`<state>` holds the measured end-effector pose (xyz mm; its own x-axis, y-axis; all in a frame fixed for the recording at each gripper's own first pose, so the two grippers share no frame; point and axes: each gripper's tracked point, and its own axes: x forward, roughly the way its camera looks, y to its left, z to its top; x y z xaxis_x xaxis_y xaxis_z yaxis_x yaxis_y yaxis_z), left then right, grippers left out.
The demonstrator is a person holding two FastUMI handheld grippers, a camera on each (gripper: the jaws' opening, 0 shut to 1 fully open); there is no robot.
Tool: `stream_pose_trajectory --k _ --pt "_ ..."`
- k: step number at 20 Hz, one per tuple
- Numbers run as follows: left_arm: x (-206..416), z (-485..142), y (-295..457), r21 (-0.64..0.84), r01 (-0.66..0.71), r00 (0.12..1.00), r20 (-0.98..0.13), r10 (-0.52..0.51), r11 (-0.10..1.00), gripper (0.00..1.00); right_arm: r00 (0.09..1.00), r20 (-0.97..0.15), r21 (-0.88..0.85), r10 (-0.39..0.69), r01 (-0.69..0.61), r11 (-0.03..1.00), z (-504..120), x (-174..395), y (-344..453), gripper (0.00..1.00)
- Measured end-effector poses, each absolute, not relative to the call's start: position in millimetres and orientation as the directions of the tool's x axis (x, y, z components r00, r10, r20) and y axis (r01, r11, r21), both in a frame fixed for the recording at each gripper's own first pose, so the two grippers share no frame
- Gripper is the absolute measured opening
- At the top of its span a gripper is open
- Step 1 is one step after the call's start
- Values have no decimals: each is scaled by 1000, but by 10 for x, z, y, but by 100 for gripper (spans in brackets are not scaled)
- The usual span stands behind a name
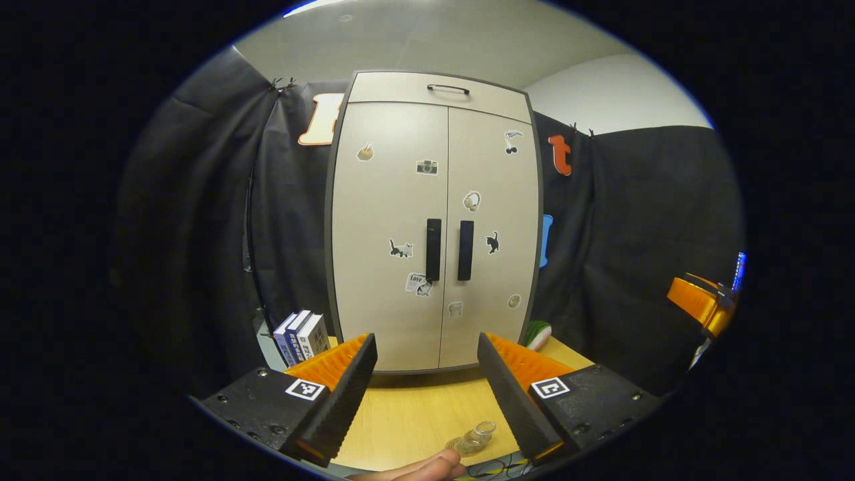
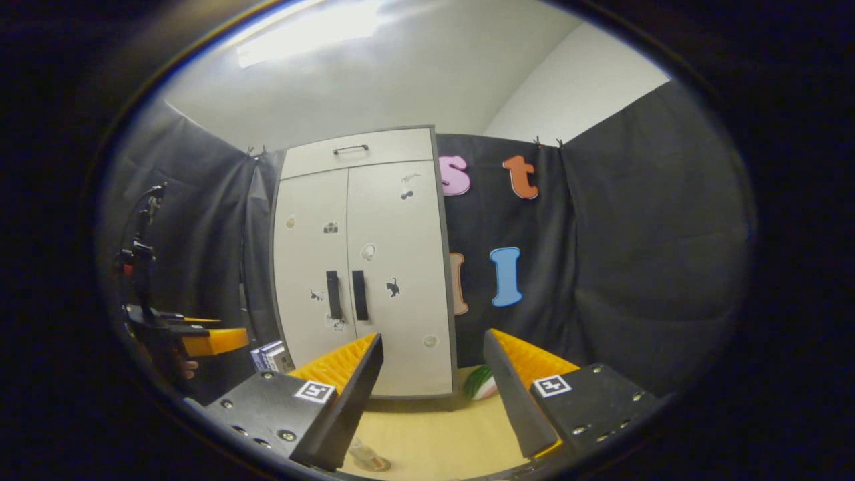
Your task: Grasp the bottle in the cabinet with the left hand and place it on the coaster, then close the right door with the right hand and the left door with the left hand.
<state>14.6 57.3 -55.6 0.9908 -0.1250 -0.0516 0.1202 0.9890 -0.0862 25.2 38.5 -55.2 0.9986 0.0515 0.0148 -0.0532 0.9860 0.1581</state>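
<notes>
Two cabinet doors (image 1: 434,234) shut, stickers unreadable, books' (image 1: 302,337) spines blurred

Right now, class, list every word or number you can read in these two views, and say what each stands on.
"Love": on a sticker low on the left door, beside its handle.
Book spines: there is print, but it is too small to read.
Other stickers: pictures, no words.
</notes>
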Motion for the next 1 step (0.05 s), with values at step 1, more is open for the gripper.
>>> stream_pose_trajectory --k 1 --pt "163 -540 545 -94 110 992 -46 -114 990 96 999 11 161 48 -49 986 -556 299 327 92"
